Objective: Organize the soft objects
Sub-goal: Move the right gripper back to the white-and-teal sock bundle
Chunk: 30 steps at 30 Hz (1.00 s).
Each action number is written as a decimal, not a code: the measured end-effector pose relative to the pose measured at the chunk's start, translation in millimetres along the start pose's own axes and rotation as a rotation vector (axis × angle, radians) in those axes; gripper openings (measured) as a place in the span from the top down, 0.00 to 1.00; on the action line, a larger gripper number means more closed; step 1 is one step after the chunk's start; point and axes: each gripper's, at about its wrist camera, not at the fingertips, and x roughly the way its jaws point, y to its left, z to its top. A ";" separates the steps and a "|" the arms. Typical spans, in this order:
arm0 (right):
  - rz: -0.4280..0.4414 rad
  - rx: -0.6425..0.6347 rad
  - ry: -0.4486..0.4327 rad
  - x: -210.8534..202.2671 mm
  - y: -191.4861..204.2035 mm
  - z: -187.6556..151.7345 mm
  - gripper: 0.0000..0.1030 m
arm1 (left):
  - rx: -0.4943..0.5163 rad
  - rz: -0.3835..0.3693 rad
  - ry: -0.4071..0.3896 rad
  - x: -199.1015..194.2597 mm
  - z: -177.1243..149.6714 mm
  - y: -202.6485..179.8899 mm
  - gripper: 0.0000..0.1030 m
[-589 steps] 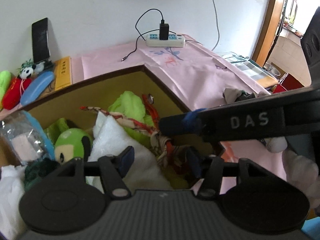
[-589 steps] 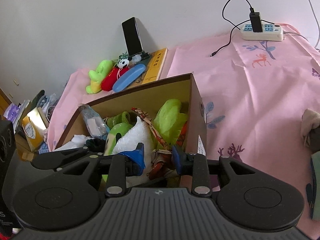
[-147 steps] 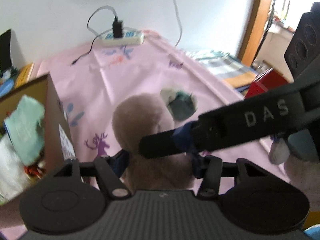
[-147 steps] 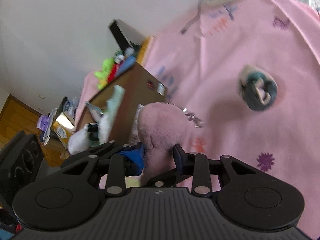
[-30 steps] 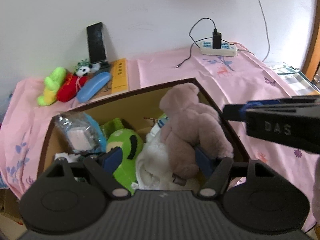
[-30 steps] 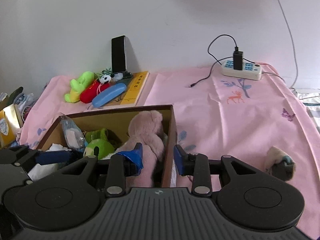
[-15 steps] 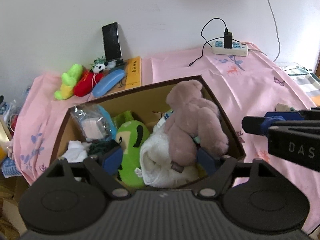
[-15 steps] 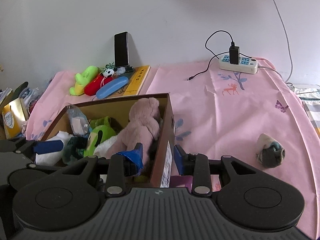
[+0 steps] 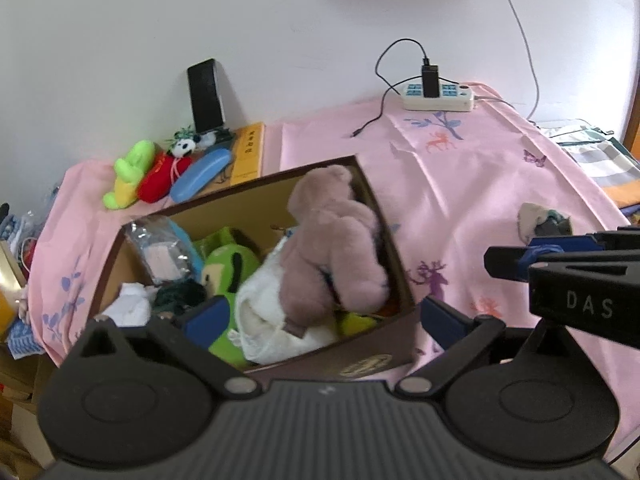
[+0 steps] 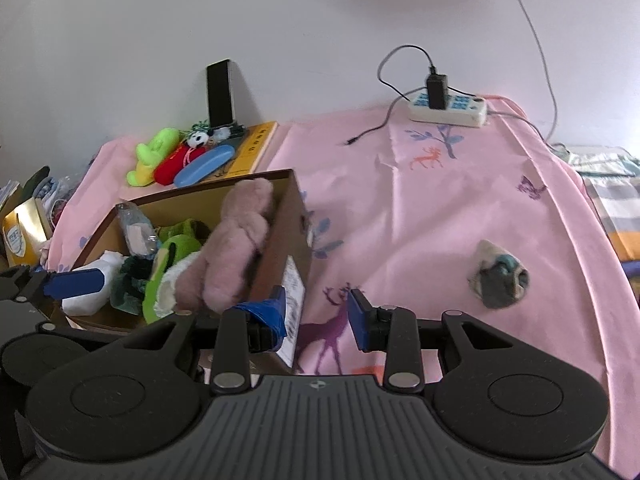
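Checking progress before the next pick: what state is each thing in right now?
Pink teddy bear: in the box, released.
Cardboard box: open, crowded.
Left gripper: jaws opening, empty.
Right gripper: jaws apart, empty.
Grey-teal soft toy: loose on the pink cloth.
Charger: plugged into the power strip.

We see a fuzzy dusty-pink plush bear (image 9: 332, 248) lying in the open brown cardboard box (image 9: 360, 354), leaning against its right wall with its head at the far corner. It rests on a white fluffy cloth (image 9: 264, 312), next to a bright green plush toy (image 9: 230, 268). Out on the pink printed cloth, well apart from the box, lies a small rolled bundle of cream and teal fabric (image 10: 498, 280).
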 end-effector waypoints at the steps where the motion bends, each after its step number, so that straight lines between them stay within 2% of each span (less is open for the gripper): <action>1: -0.003 0.004 0.003 -0.7 -3.7 -0.7 0.84 | 0.000 -0.005 0.005 -0.1 0.6 -3.4 0.03; 11: -0.028 0.032 0.038 -7.0 -40.6 -8.5 0.84 | 0.027 -0.056 0.038 1.4 2.5 -47.1 0.03; 30: -0.044 0.087 0.135 9.0 -101.7 -17.6 0.83 | 0.052 -0.113 0.139 37.3 6.5 -109.2 0.03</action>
